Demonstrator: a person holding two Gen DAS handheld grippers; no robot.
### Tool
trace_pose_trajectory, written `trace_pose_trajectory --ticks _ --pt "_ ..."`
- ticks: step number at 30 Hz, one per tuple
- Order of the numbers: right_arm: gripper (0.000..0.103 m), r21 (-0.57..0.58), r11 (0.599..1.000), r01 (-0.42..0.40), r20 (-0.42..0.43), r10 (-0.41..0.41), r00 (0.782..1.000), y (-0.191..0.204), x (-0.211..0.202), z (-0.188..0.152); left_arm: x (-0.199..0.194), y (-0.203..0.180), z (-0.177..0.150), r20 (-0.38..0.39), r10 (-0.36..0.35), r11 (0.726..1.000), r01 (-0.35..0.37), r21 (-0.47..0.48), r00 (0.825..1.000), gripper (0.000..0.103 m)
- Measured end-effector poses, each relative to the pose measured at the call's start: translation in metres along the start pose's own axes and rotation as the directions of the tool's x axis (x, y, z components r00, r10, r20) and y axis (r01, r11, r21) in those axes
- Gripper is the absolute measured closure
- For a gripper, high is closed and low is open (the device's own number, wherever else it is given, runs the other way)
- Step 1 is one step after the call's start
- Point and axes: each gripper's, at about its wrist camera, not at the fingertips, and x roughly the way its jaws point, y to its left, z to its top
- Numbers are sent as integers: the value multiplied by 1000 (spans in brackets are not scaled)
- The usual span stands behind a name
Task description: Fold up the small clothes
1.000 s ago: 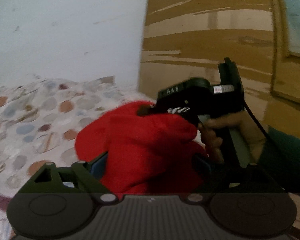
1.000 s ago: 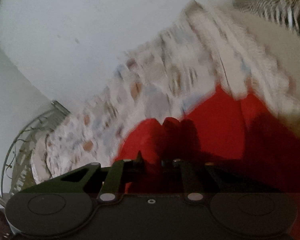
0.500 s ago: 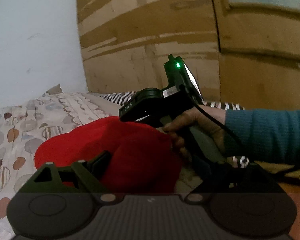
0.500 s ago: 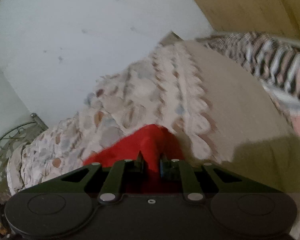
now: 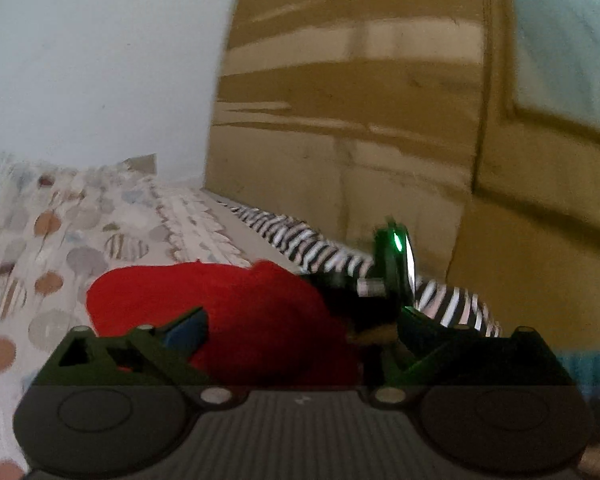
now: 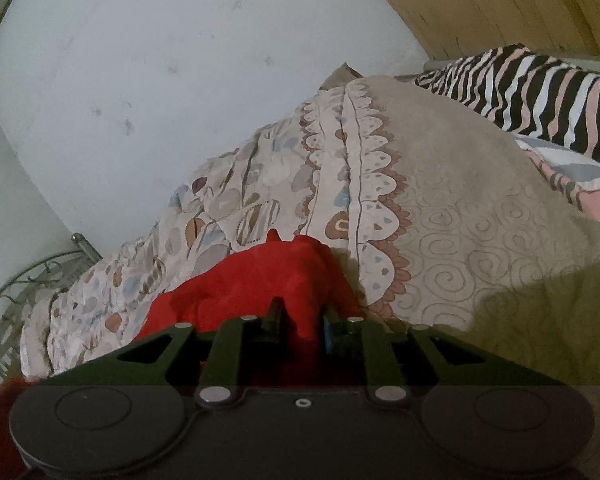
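A small red garment (image 5: 228, 312) lies bunched on a bed with a patterned cover (image 5: 60, 240). My left gripper (image 5: 296, 328) is open; its fingers stand wide apart on either side of the red cloth. The right gripper's body (image 5: 388, 280), with a green light, shows just beyond the cloth. In the right wrist view my right gripper (image 6: 300, 320) is shut on a fold of the red garment (image 6: 260, 280), which bulges up between the fingers and trails off to the lower left.
The bedcover (image 6: 440, 200) has spots, a scalloped border and a beige swirl part. A zebra-striped cloth (image 6: 540, 88) lies at the bed's far side against a wooden wardrobe (image 5: 380, 120). A white wall (image 6: 140, 80) and metal bed frame (image 6: 28, 280) stand at the left.
Both grippers have moved with the red garment. The right gripper has dropped lower and closer to the left one, and its hand is now hidden behind the cloth. The cloth lies flatter.
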Motion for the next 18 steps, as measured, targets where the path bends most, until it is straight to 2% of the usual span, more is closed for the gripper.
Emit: trace_pose_trajectory --ticks 2,4,5,7,9,10,12,13,16,18 --pt "84 -2 1000 -6 13 6 1000 -1 -1 -2 -4 17 6 9 45 993 -44 -110 999 1" --pt "83 5 1000 -13 24 13 1000 -3 -2 -4 -8 38 9 17 94 961 -86 -263 995 1" --pt "83 6 1000 -13 28 13 1000 -3 -3 -5 -8 49 9 13 114 936 -103 -335 993 1" --pt "83 -6 1000 -8 36 8 999 -2 -4 -6 -4 73 8 -46 173 863 -173 -475 984 1" --pt "82 -21 1000 1 44 0 999 0 -4 -8 3 93 5 -107 194 800 -220 -559 975 1" --pt "82 -26 1000 3 48 -2 999 1 -5 -8 8 101 0 -122 185 780 -221 -585 975 1" --pt "81 -31 1000 3 54 -2 999 1 -5 -9 19 109 -9 -181 160 768 -238 -594 970 1" --pt "81 -30 1000 2 57 0 998 1 -6 -10 25 111 -15 -200 141 776 -234 -586 970 0" --pt "81 -22 1000 -4 66 6 998 -1 -6 -12 34 113 -35 -192 102 814 -192 -548 976 0" --pt "80 -2 1000 -17 76 17 997 -5 -7 -13 39 114 -46 -197 63 805 -167 -569 978 0"
